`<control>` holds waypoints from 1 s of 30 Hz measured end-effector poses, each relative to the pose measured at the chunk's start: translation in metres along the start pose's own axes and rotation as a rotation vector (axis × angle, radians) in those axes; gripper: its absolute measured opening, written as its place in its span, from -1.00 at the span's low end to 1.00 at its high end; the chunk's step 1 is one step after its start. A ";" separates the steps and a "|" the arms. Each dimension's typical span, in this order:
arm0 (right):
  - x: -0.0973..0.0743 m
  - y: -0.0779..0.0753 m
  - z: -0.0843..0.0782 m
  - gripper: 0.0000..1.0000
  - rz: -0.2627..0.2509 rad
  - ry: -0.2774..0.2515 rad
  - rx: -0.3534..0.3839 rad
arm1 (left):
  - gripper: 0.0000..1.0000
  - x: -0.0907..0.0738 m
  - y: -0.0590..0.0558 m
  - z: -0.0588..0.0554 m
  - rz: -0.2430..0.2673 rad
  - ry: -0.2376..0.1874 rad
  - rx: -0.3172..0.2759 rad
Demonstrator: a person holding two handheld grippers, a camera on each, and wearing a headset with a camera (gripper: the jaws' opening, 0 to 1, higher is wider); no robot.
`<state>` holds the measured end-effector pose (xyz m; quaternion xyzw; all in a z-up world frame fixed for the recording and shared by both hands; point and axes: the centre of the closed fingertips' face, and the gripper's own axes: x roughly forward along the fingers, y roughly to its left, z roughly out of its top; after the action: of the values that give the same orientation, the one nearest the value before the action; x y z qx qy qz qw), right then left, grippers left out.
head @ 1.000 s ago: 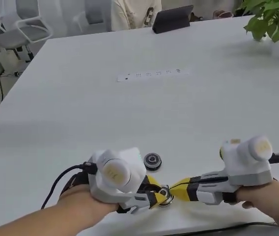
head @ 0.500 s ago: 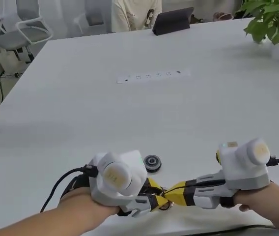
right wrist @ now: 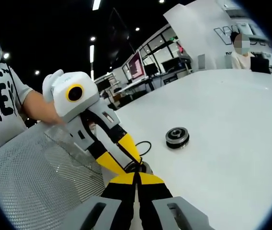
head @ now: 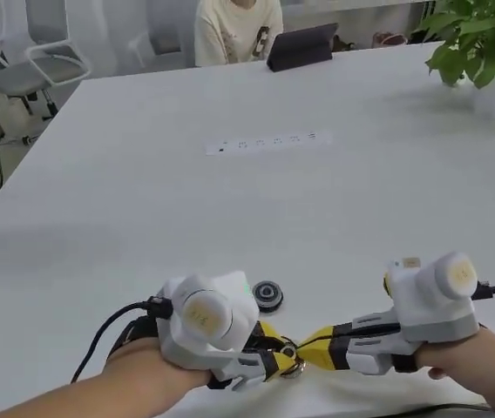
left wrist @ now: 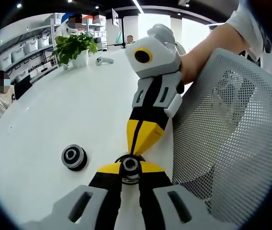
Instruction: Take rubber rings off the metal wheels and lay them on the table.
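Metal wheel (left wrist: 130,166) is being held between the tips of the left gripper (head: 279,351), whose jaws are being kept narrow around it, by the near edge of the table (head: 317,218). The right gripper (right wrist: 136,178) is being pointed straight at the left one, tip to tip. Its jaws are being pressed together right against the wheel's edge, and whether a rubber ring is being pinched between them cannot be told. A second wheel (head: 267,295), dark-rimmed, is lying flat on the table just beyond the left gripper's tips, apart from both grippers. Against the frame of a second ago, little is being changed: the same hold is being kept by both grippers, their tips are still meeting at the wheel, and the second wheel is being left in the same spot beside them. The head view is being shifted slightly, which is the camera's own move.
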<state>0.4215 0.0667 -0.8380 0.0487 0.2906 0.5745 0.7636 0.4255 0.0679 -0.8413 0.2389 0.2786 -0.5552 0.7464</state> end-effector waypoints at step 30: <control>-0.010 0.011 0.012 -1.00 0.010 -0.010 -0.009 | -0.35 -0.035 -0.010 0.016 -0.051 -0.071 -0.014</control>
<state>0.4167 0.0644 -0.8202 0.0496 0.2839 0.5796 0.7623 0.4100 0.0787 -0.8066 0.2067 0.2618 -0.5802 0.7430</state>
